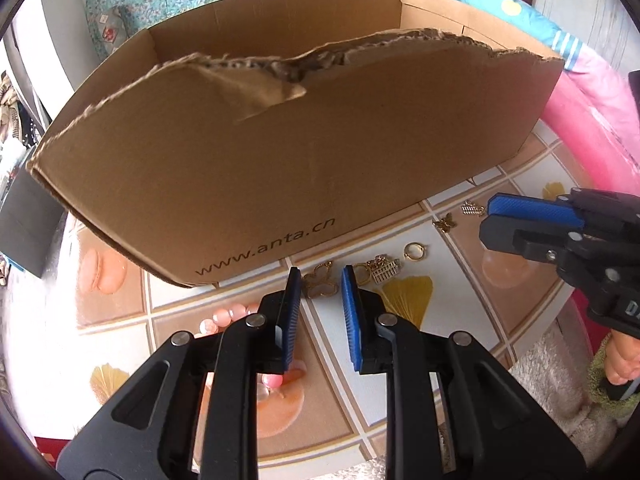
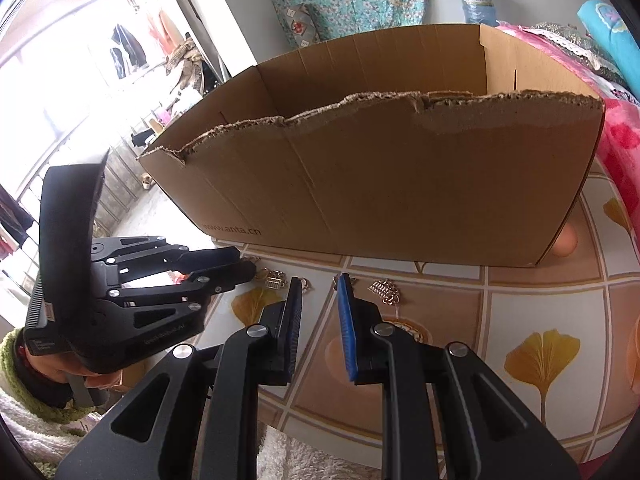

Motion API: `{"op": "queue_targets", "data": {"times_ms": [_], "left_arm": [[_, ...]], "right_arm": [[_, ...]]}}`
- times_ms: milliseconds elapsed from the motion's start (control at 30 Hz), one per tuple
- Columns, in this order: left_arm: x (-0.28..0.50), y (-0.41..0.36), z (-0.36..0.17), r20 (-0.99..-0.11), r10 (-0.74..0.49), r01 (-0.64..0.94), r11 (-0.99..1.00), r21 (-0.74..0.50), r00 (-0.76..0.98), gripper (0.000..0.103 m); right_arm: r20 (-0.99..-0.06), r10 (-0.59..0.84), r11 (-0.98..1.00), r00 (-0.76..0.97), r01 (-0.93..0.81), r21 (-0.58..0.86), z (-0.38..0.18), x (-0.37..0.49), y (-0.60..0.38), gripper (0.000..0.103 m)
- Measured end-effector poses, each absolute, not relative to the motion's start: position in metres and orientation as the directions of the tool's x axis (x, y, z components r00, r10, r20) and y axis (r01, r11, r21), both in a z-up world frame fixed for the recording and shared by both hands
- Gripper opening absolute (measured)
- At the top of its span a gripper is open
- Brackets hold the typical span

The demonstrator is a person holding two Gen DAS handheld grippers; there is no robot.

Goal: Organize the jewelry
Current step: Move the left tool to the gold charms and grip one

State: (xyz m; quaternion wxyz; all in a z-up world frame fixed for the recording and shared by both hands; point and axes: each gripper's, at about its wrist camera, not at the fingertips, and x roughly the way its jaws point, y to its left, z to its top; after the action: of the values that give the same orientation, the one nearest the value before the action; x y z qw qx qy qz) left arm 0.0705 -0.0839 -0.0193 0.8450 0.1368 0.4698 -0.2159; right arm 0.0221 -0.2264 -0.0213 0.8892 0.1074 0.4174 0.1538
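Blue-padded fingers of the left gripper [image 1: 320, 284] stand parted to a moderate gap just above the table [image 1: 404, 236], holding nothing. Between their tips, on the patterned tablecloth, lies a butterfly-shaped pendant [image 1: 320, 285], its wings spread across the gap, touching neither pad as far as the fisheye lets me judge. Just right of it sits a cluster of gold pieces [image 1: 382, 269], among them a comb-like charm whose teeth run toward the camera, and beyond that a small gold ring [image 1: 415, 251]. Farther right a little butterfly charm [image 1: 445, 222] and another gold charm [image 1: 472, 209] lie near the box's foot. All of this jewelry forms a loose row running along the front wall of the cardboard box [image 1: 280, 168], which stands open-topped with a torn front rim and "www.anta.cn" printed low on its face.

In the right wrist view, the right gripper [image 2: 318, 282] is likewise open at a middling width and empty, hovering above the table's near edge, with a gold comb charm [image 2: 385, 290] just right of its tips.
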Motion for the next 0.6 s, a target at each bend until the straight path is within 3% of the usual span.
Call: {"op": "queue_targets", "data": {"times_ms": [167,233,600], "left_arm": [[0.067,-0.09,-0.017,-0.859,-0.219,0.474,0.88,0.03,0.462,0.019],[0.066,-0.093,-0.017,-0.861,-0.223,0.482,0.876,0.03,0.458,0.012],[0.048,-0.089,-0.011,-0.839,-0.28,0.493,0.87,-0.016,0.467,0.012]], "right_arm": [[-0.693,0.381,0.921,0.613,-0.18,0.346,-0.023,0.019,-0.229,0.019],[-0.691,0.382,0.92,0.614,-0.179,0.349,-0.023,0.019,-0.229,0.019],[-0.681,0.366,0.926,0.635,-0.178,0.332,-0.014,0.006,-0.23,0.019]]}}
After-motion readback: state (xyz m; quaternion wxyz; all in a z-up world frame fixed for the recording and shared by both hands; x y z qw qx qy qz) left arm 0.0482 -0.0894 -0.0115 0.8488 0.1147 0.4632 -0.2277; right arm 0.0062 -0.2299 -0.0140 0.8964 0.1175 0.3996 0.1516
